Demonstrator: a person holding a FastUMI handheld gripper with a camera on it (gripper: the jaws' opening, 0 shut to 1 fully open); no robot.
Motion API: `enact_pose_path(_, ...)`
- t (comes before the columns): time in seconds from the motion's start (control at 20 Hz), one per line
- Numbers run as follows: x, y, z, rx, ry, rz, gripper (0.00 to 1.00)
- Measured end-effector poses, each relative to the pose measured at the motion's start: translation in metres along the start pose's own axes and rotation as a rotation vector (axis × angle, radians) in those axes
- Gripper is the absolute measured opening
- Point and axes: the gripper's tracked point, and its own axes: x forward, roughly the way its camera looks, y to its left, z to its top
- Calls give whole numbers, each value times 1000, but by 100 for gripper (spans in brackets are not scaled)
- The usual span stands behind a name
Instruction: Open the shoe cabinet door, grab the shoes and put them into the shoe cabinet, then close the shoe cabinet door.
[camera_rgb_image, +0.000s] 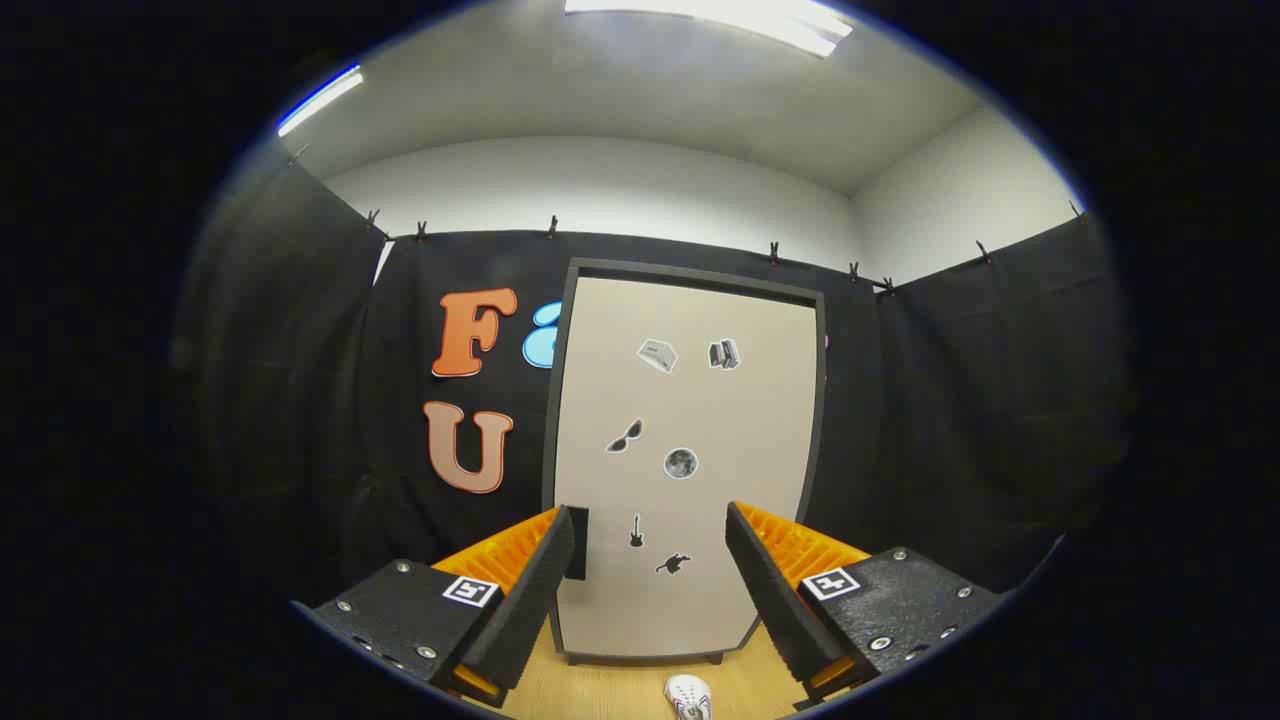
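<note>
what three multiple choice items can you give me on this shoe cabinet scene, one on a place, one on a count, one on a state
1. Where is the white shoe lying?
A. on the light wooden floor in front of the cabinet, between the claw's fingers
B. on top of the cabinet
C. inside the cabinet

2. How many small stickers are on the beige flat cabinet door?
A. two
B. six
C. ten

3. What state is the claw with orange ribbed fingers in?
A. shut on the shoe
B. shut on the door's dark handle
C. open, holding nothing

Answers: 1 A, the shoe rests on the floor below the door's bottom edge. 2 B, six stickers can be counted across the panel. 3 C, the fingers stand wide apart, with the closed door seen between them and the small dark handle at the left finger's tip.
</note>
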Motion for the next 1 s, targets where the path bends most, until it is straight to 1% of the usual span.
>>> enact_pose_path(0.55,-13,6,3,-10,-2,-2,95)
enact_pose_path(1.0,-14,13,0,-8,-1,-8,95)
